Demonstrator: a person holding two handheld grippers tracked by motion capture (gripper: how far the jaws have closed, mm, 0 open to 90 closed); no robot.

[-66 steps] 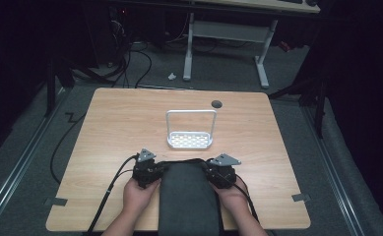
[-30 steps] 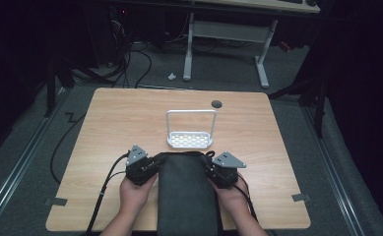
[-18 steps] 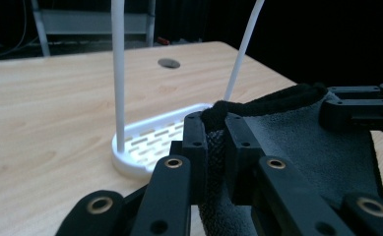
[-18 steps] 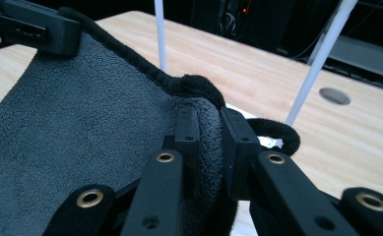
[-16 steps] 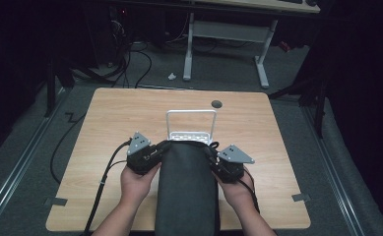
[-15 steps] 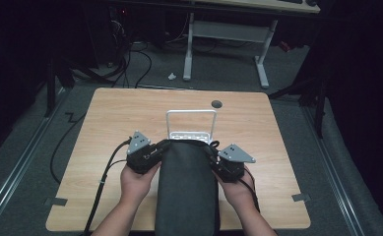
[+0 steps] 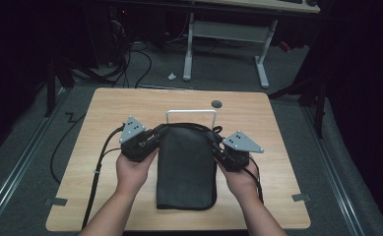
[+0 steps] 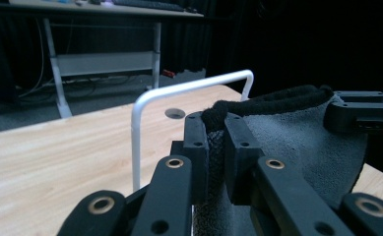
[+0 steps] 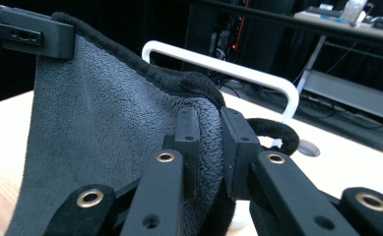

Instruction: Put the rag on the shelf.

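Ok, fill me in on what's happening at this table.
A person is working a dark grey towel with a handheld gripper in each hand. The left gripper is clamped on one top corner and the right gripper on the other, so the cloth's top edge is stretched between them while its lower end lies on the wooden table. A white wire rack stands just behind the towel.

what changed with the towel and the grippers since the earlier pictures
Both grippers, left and right, lifted the dark grey towel by its top corners off the table, toward the white rack; its lower end remains on the wood. Both grips stayed clamped; the rack did not move.
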